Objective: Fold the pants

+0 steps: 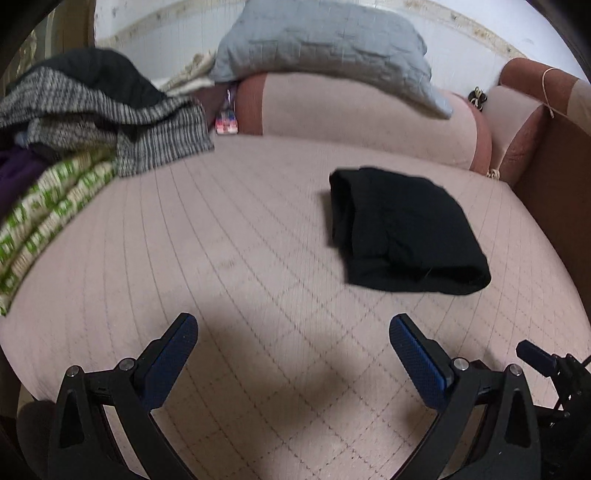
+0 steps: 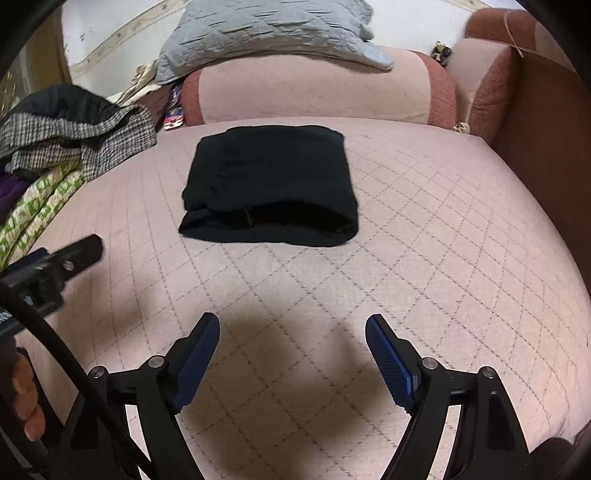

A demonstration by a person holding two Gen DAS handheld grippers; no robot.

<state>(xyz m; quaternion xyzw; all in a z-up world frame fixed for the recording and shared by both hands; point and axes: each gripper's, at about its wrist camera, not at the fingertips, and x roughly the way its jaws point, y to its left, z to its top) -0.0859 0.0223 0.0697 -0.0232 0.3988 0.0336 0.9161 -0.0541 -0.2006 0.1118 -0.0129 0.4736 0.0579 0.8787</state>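
The black pants lie folded into a compact rectangle on the pink quilted sofa seat; they also show in the left wrist view to the right of centre. My left gripper is open and empty, held above the seat, short of the pants and to their left. My right gripper is open and empty, above the seat in front of the pants. The left gripper's tip shows in the right wrist view, and part of the right gripper in the left wrist view.
A heap of clothes and a green-patterned blanket lie at the left. A grey quilted pillow rests on the pink backrest. A brown armrest bounds the right side.
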